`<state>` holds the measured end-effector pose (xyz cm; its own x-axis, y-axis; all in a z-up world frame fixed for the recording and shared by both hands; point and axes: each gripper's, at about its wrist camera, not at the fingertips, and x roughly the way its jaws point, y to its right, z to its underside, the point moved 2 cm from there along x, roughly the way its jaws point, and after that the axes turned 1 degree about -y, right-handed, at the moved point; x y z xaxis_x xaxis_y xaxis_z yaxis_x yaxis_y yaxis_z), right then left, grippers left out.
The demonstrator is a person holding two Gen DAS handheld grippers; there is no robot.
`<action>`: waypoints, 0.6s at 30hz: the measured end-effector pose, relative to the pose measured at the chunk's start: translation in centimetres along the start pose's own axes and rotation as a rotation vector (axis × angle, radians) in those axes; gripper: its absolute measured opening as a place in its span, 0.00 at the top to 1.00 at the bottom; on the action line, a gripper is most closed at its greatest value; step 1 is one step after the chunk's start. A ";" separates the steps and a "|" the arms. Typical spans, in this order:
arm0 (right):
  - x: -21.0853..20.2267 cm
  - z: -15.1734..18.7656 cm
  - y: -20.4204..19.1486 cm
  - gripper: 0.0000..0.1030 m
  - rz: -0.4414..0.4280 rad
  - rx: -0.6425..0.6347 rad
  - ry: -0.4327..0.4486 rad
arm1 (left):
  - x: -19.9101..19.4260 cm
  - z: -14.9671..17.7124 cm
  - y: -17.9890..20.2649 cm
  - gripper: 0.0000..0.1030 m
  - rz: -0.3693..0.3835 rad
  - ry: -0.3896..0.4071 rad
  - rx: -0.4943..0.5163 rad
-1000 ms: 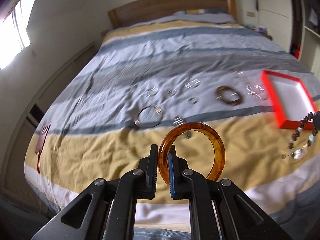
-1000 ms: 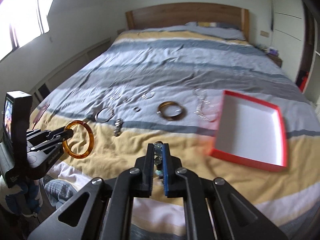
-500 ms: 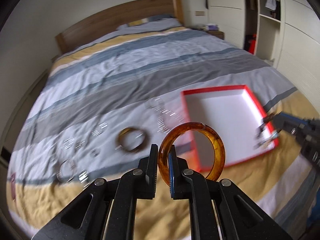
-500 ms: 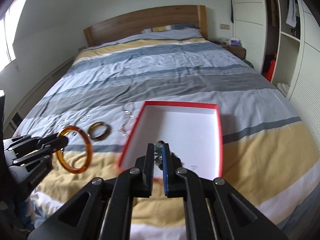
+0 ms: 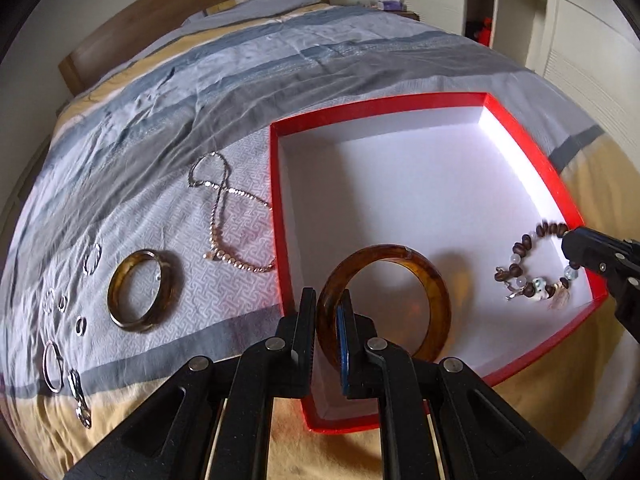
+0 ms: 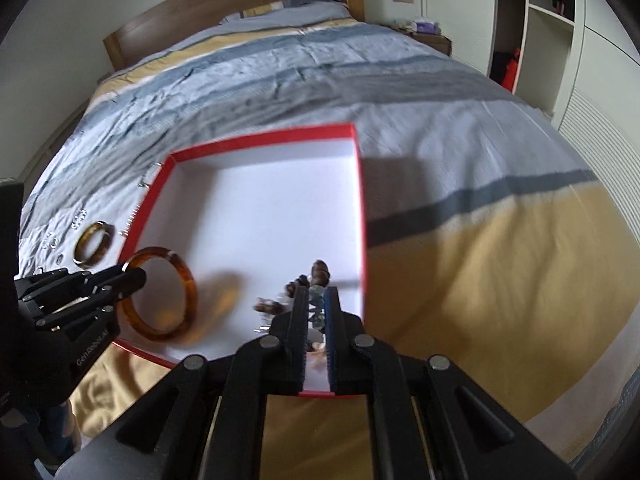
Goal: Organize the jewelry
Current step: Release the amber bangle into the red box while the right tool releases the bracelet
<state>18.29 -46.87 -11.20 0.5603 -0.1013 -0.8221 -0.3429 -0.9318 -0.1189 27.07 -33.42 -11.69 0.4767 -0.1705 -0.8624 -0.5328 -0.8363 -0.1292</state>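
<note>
My left gripper (image 5: 326, 320) is shut on an amber bangle (image 5: 434, 292) and holds it upright over the near left part of the red-rimmed white box (image 5: 376, 106). The bangle (image 6: 188, 280) and the box (image 6: 260, 140) also show in the right wrist view. My right gripper (image 6: 316, 312) is shut on a brown beaded bracelet (image 6: 318, 270) and holds it over the box's near right corner. The bracelet (image 5: 524, 276) hangs from that gripper (image 5: 570, 238) in the left wrist view.
On the striped bedspread left of the box lie a silver chain necklace (image 5: 224, 216), a second brown bangle (image 5: 142, 292), and several small silver rings and earrings (image 5: 64, 336). A wooden headboard (image 6: 224, 20) stands at the far end. Wardrobes (image 6: 560, 20) stand at the right.
Both grippers have moved right and down from the loose jewelry to the box. The amber bangle and the beaded bracelet now hang low inside the box's rim.
</note>
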 end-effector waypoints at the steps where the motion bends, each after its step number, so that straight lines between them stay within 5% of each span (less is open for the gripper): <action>1: 0.1 0.2 0.2 0.92 -0.002 0.006 -0.003 | 0.0 0.0 0.2 0.89 -0.002 0.002 0.005; 4: 0.1 0.4 0.2 0.91 -0.001 0.012 -0.004 | 0.2 0.1 0.3 0.86 0.022 -0.014 0.001; 6: -0.1 0.4 0.2 0.81 -0.013 0.015 -0.004 | 0.1 0.1 0.3 0.85 0.039 -0.017 -0.005; 8: -0.7 0.5 0.1 0.76 -0.029 0.011 -0.004 | -0.8 0.3 0.3 0.71 0.047 -0.008 -0.013; 12: -2.3 0.8 -0.2 0.63 -0.008 -0.005 0.017 | -3.2 0.3 -0.3 0.61 0.058 0.033 -0.031; 14: -3.2 0.9 0.0 0.61 -0.006 0.006 0.030 | -4.6 0.5 -1.0 0.52 0.044 0.057 -0.041; 18: -4.8 0.9 0.0 0.61 -0.001 0.012 0.048 | -6.7 2.2 -4.3 0.52 0.016 0.072 -0.086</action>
<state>14.91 -46.07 -7.72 0.5959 -0.1169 -0.7945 -0.3512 -0.9277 -0.1269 24.61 -27.58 -6.41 0.5195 -0.2186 -0.8260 -0.4804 -0.8742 -0.0708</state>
